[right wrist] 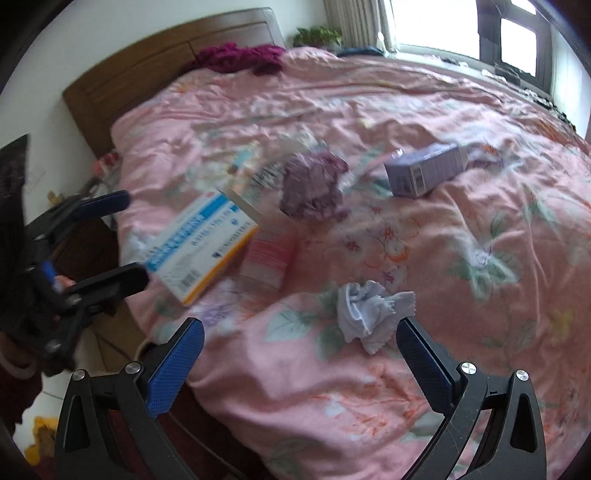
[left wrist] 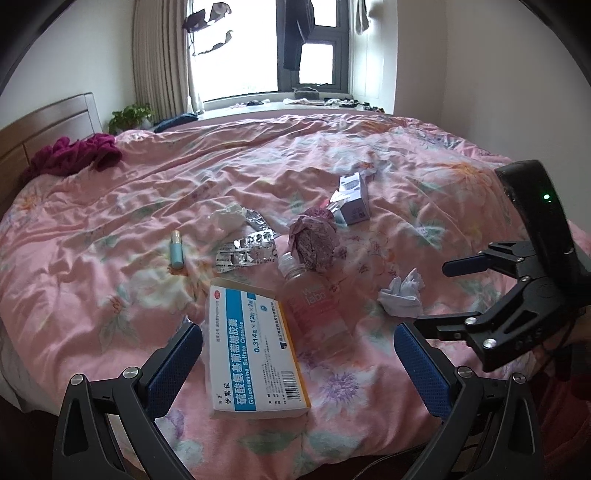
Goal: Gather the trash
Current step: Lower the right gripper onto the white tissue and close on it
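While both grippers hang over the near edge, a wide bed w/ a pink floral quilt (left wrist: 155, 192) fills most of each view, its cloth creased all over. Left gripper (left wrist: 299, 354) has its blue-padded fingers spread wide, nothing between them; right gripper (right wrist: 301, 349) likewise gapes, holding nothing. Trash sits in a loose cluster mid-bed: white-and-blue cardboard medicine box (left wrist: 255, 350) lying flat near the left gripper, clear plastic bottle w/ pink label (left wrist: 314, 302) just beside it on the right, crumpled white tissue (right wrist: 367, 314) near the right gripper's fingers. Farther in: crumpled purple-patterned wrapper (left wrist: 314, 240), silver foil blister packs (left wrist: 247, 251), small teal tube (left wrist: 176, 249) to the left, pale lilac carton (left wrist: 354, 199) tipped on its side, a white wad (left wrist: 229, 218), prob. tissue, blurry. Room: brown wooden headboard (left wrist: 48, 129) far left w/ a magenta cloth heap (left wrist: 74, 155) against it, green potted plant (left wrist: 131, 116), beige curtain (left wrist: 159, 51), bright window (left wrist: 258, 44) w/ dark garments hanging (left wrist: 297, 33), white walls.
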The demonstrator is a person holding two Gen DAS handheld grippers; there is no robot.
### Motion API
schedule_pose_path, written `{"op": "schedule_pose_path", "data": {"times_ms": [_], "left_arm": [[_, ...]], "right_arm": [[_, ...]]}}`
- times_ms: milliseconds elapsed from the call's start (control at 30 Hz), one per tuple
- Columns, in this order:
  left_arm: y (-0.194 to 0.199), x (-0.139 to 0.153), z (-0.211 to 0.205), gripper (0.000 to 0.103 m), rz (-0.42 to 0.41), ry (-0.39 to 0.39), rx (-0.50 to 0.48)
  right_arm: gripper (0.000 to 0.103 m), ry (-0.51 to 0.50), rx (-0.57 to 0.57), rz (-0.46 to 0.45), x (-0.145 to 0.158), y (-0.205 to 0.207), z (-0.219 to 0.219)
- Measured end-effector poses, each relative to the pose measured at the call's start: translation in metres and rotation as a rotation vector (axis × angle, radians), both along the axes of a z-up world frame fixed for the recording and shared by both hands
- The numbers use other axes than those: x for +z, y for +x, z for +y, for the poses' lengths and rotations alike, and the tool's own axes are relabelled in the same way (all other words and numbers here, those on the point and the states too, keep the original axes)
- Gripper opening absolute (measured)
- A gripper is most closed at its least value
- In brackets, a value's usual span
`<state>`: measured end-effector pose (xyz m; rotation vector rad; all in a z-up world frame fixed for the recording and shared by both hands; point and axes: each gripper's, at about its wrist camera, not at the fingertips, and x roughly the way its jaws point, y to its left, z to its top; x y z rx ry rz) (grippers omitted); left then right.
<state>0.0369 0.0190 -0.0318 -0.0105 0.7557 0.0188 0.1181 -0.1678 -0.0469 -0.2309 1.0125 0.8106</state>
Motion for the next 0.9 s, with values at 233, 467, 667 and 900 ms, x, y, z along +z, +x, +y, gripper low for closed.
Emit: {"op": "schedule_pose_path", "data": {"times_ms": [233, 467, 667, 900], "left_arm": [[0.005, -0.011, 0.015, 0.103, 0.03, -0.067, 0.045], [0.006, -0.021, 0.016, 0.103, 0.059, -0.097, 0.056], [0.005, -0.027, 0.013, 0.103, 0.079, -0.088, 0.047], [0.004, -0.024, 0.012, 0.103, 0.057, -0.125, 0.053]], "right_arm": [[0.103, -0.042, -0.095, 0.113, -0.043, 0.04, 0.009], [0.1, -0.036, -0.155, 0.201, -0.073, 0.059, 0.008], [0.069, -0.004, -0.167, 0.2, -0.07, 0.058, 0.004], [0.027, 0.02, -0.153, 0.243, -0.071, 0.061, 0.009]]}}
